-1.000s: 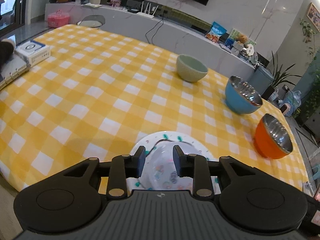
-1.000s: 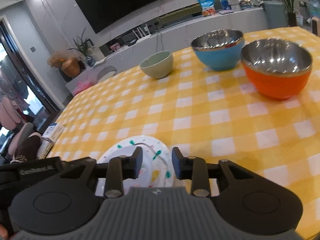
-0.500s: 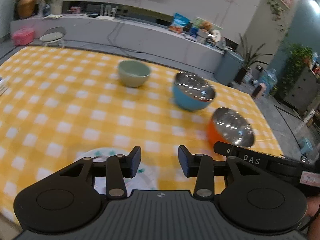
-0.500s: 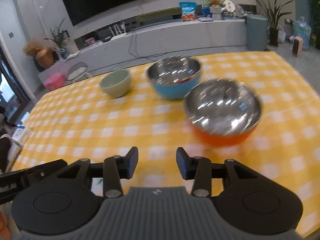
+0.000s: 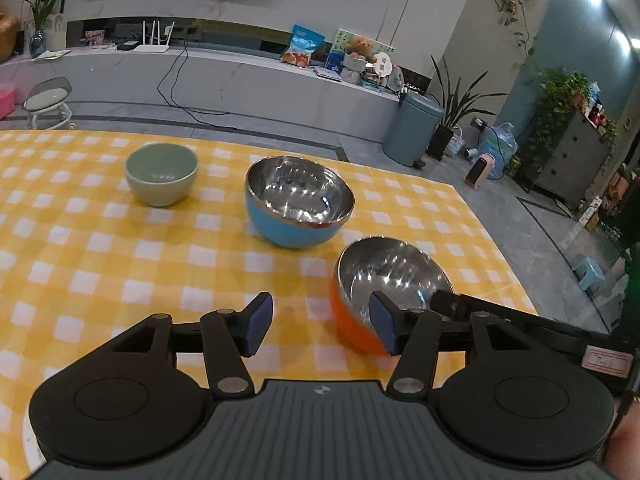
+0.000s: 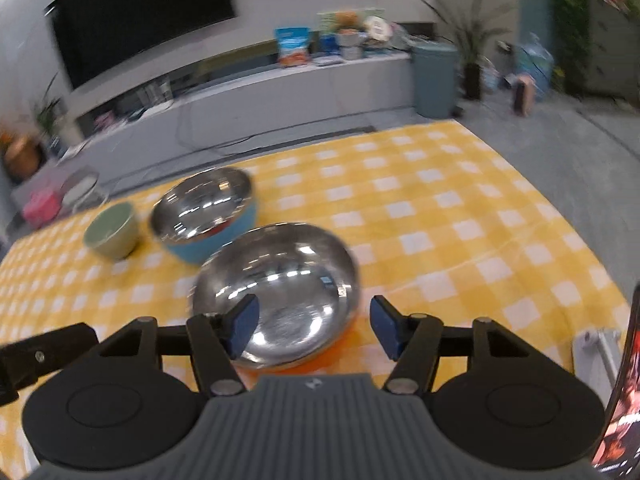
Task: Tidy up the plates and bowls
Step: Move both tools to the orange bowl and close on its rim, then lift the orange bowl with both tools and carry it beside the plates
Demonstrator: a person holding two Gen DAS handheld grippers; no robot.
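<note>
Between the right gripper (image 6: 312,326) pads, wide apart after just opening, sits the orange bowl (image 6: 276,288), blurred, its near edge hidden and ungripped. The left gripper (image 5: 320,326), likewise just opened, holds nothing; its right pad overlaps that bowl. Beyond stand the blue bowl (image 5: 298,202) and green bowl (image 5: 161,173) on the checked tablecloth (image 5: 120,264).

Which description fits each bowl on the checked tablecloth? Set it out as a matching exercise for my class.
Things:
1. green bowl
2. blue bowl
3. orange bowl

Descriptions:
A. in the middle of the row, shiny metal inside
B. nearest the grippers, shiny metal inside
C. the smallest, matt inside with no metal lining

Pairs: 1-C, 2-A, 3-B
</note>
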